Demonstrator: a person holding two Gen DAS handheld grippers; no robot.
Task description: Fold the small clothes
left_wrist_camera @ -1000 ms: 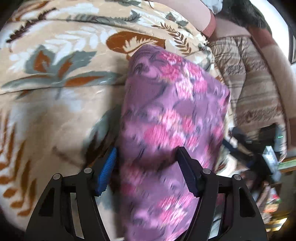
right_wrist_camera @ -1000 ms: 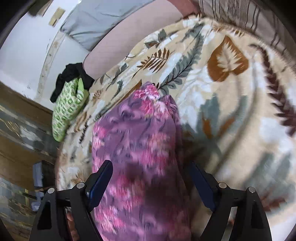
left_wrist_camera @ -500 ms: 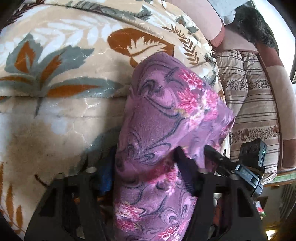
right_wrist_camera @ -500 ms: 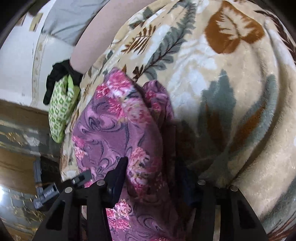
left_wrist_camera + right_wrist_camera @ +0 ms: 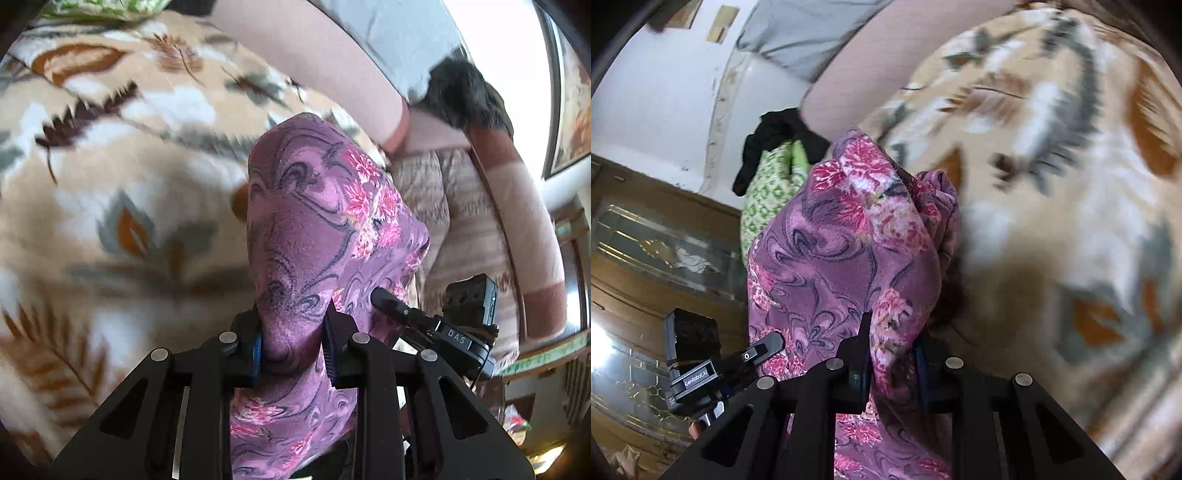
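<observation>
Both claws pinch the purple floral garment (image 5: 317,236) along one bunched edge: left claw (image 5: 293,352) clamped on a gather of cloth, right claw (image 5: 890,363) likewise. Garment hangs above the leaf-print blanket (image 5: 122,206), lifted clear, probably so that it can drape straight before a fold is laid. A green patterned cloth (image 5: 768,192) lies beyond the garment, at the blanket's far edge.

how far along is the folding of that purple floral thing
Done: both grippers have the purple floral fleece garment pinched, the left gripper and right gripper each shut on a bunch of it. In hand: it hangs above the beige leaf-print blanket. Left: no neat fold shows; it needs laying flat and folding. A green patterned cloth waits nearby.
</observation>
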